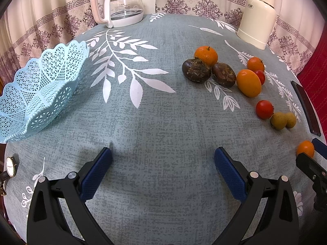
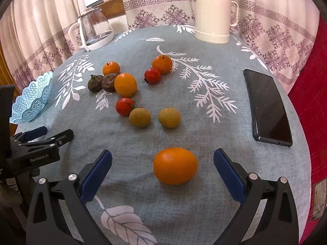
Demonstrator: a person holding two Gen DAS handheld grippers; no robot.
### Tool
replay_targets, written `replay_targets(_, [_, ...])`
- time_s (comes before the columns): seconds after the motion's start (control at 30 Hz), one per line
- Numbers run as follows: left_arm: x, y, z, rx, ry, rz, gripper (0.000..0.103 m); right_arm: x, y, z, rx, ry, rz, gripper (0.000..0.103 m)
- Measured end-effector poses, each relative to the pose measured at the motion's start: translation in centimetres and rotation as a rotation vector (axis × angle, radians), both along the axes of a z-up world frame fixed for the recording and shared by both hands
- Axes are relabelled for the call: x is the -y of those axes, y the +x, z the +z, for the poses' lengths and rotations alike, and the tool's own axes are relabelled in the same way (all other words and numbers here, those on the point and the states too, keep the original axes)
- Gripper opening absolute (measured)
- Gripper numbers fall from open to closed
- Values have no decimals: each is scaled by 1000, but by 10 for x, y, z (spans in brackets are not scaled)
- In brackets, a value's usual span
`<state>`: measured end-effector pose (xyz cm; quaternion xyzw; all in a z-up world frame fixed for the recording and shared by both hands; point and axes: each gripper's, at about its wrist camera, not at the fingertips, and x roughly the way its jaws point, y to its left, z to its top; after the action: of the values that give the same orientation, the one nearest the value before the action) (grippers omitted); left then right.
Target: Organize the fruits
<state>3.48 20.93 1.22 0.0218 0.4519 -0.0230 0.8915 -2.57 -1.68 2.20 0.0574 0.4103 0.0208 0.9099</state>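
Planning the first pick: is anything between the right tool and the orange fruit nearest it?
Nothing visible. The right tool is open, and the nearest orange fruit lies on bare tablecloth between its fingers, touching neither. The other fruits sit farther back and the phone lies off to the right.

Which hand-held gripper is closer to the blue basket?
Left. The left hand-held gripper hovers open just right of the basket, which looks empty. The right hand-held gripper is farther right, open around an orange.
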Motion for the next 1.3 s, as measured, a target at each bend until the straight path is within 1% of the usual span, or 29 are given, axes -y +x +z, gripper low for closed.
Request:
replay_targets(0.23, [-1, 0, 3, 6, 2, 11, 101, 0, -6, 6, 47, -31, -17, 98])
replay_targets(0.4, [-1, -1, 6, 17, 15, 21, 101, 5, -7, 5, 49, -22, -24, 98])
replay_targets(0.6, [6, -3, 11, 40, 49, -1, 101, 10, -10, 4, 55, -27, -32, 98])
replay_targets(0.83, [7, 0, 28, 69, 39, -21, 101, 18, -20, 6, 77, -3, -18, 98])
replay_targets(1.0, [13, 17, 35, 92, 72, -35, 101, 18, -24, 7, 87, 19, 5, 98])
replay_targets(1.13, [17, 36, 34, 81, 73, -51, 101, 17, -24, 6, 86, 22, 16, 96])
replay_targets(1.3, [27, 65, 26, 55, 83, -95, 101, 15, -24, 5, 80, 24, 31, 95])
